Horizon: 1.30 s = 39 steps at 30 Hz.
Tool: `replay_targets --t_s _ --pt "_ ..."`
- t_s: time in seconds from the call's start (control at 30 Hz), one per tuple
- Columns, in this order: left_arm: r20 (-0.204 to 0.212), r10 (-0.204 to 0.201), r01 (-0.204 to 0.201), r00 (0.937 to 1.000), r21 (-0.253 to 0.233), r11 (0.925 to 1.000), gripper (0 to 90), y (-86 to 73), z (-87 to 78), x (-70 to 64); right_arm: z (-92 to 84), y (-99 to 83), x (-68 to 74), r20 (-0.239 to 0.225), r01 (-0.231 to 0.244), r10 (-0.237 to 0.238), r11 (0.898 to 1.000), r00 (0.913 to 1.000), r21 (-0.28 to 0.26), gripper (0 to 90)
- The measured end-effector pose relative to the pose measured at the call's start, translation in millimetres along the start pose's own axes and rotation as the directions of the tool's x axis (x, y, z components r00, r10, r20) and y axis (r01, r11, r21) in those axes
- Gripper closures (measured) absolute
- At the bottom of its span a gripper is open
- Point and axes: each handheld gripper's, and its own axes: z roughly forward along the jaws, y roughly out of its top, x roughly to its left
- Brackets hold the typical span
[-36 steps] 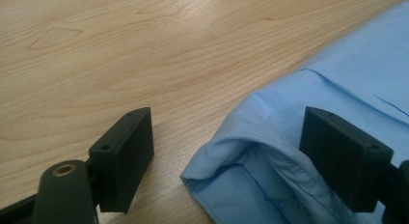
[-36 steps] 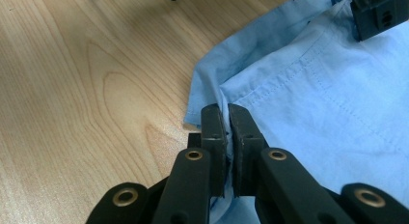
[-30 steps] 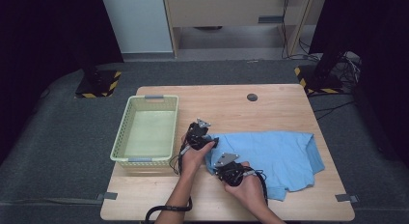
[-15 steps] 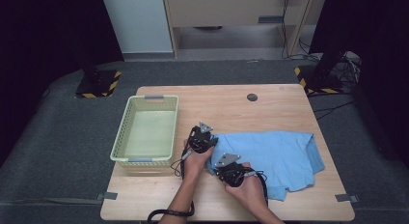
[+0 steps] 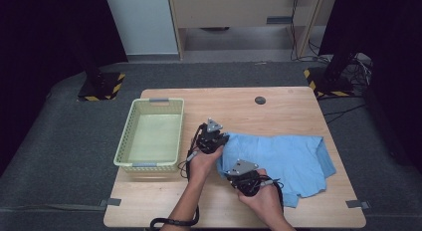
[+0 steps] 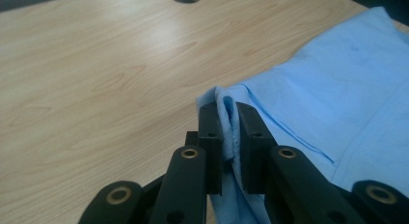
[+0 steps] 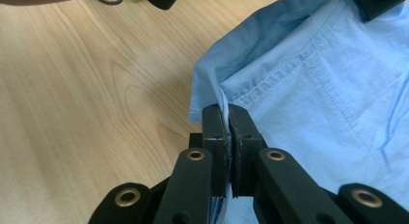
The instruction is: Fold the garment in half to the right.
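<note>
On the table (image 5: 278,99), right of the basket (image 5: 152,136), lies the shirt (image 5: 288,159). At its basket-side edge, the left gripper (image 6: 227,108) has just been closing, and its jaws now pinch a fold of cloth. Nearer the person, the right gripper (image 7: 225,110) clamps the shirt's edge.

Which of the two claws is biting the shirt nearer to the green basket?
The left claw: it pinches the blue shirt at its far corner beside the basket. The right claw grips the near edge, farther away.

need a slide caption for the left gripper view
Left gripper pinching a raised fold of the light blue shirt above the wooden table.
</note>
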Motion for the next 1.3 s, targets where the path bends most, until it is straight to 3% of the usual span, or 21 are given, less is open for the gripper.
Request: replay_targets --t_s 0.23,0.43,1.3 --pt "0.006 0.031 -0.031 0.9995 -0.023 0.9993 82.6 14.2 -14.0 -11.6 -21.8 9.9 6.5 0.015 0.028 -0.028 0.999 0.9995 -0.030 87.7" --pt "0.007 0.034 -0.034 0.9994 -0.034 0.9988 82.7 19.0 -23.2 -13.0 -33.3 17.7 9.4 0.017 0.036 -0.036 0.998 0.9992 -0.041 87.7" --pt "-0.015 0.012 -0.013 0.9998 -0.031 0.9994 82.6 27.9 -64.2 -0.5 -45.3 52.7 30.9 0.007 0.070 -0.069 0.995 0.9976 -0.075 87.7"
